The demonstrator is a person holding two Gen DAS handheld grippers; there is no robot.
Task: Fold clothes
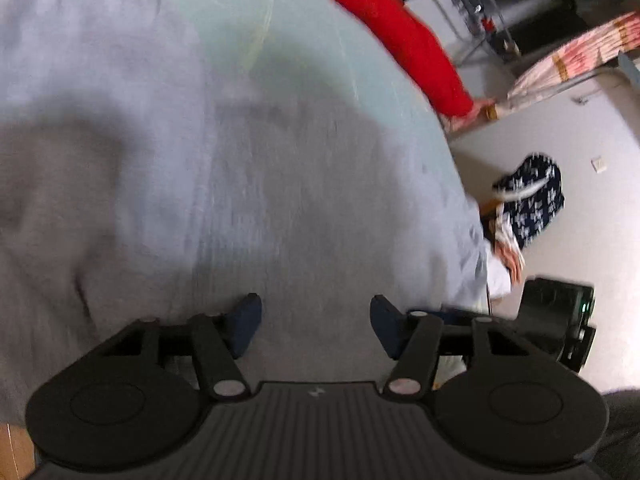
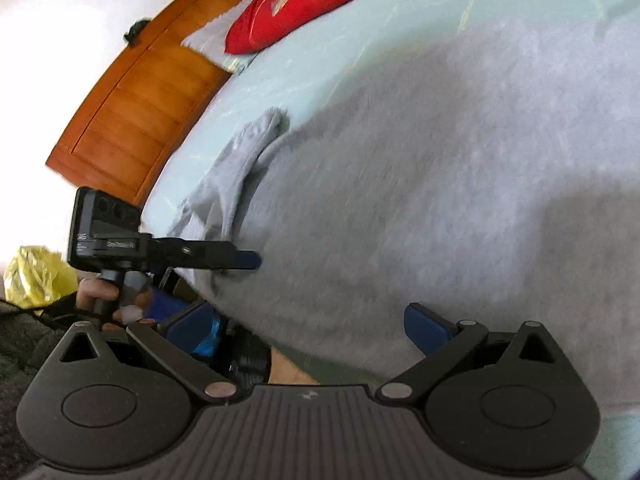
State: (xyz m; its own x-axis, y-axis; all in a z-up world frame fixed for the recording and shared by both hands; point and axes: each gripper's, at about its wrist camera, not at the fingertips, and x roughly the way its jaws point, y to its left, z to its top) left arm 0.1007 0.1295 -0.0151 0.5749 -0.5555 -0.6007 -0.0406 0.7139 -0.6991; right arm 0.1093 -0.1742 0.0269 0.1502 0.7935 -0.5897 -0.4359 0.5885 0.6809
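Basically a soft, light grey sweatshirt (image 2: 420, 168) spread flat over most of both views, on the pale green bedsheet (image 2: 360, 24). Limp fleece, it'll drape and bunch; best pinched at an edge or the sleeve (image 2: 244, 148), centre-left in the right wrist view. Left gripper (image 1: 316, 322) part open, nothing between the pads. Right gripper (image 2: 308, 326) wide open, empty. Red pillow (image 2: 304, 0) top centre, wooden headboard (image 2: 140, 96) upper left.
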